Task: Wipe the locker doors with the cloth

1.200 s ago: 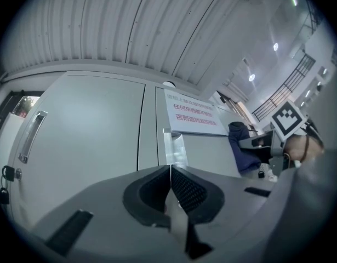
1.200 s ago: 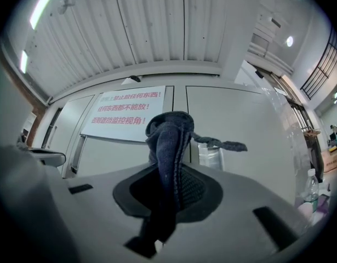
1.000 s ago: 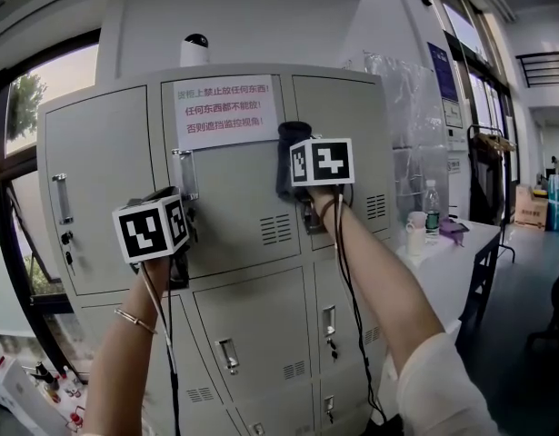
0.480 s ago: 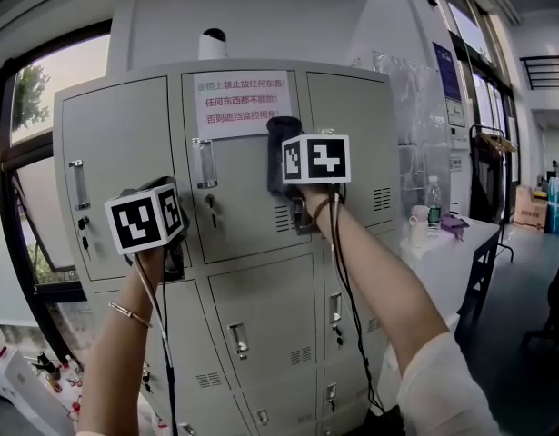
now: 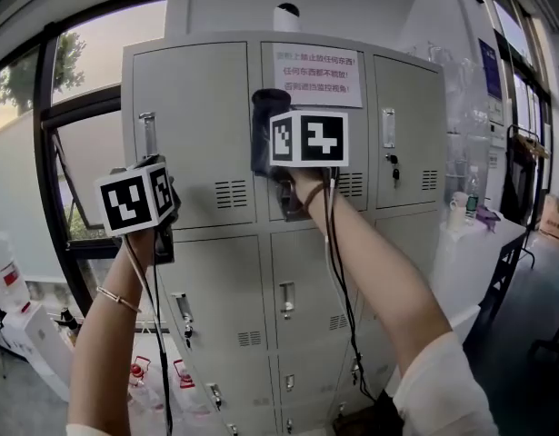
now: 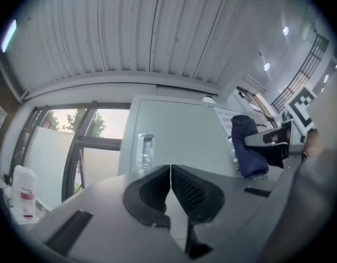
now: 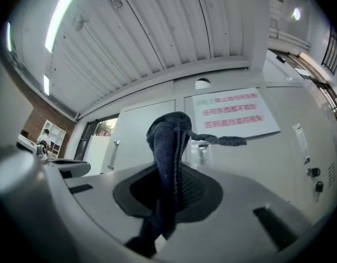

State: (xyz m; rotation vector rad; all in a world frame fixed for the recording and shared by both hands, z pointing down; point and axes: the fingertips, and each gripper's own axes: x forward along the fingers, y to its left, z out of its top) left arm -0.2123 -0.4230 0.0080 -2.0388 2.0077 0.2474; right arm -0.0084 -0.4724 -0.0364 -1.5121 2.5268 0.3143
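My right gripper (image 7: 171,186) clenches its fingers on the cloth (image 7: 167,141) at the lockers' (image 5: 202,107) upper door seam. My left gripper (image 6: 171,186), fingers closed empty, hovers lower-left.

Notice (image 5: 316,69) on the locker (image 5: 202,107) reads "任何东西都不能放!"

In the head view, cannot see the lower part of the dark blue cloth (image 5: 266,121) on the locker (image 5: 197,107), covered by the marker cube of the right gripper (image 7: 171,186). Cut off by the bottom edge: the locker's foot. Too small to identify: red-topped items (image 5: 138,372) low at the locker's left, clutter (image 5: 461,212) on the white table (image 5: 465,252) at its right.
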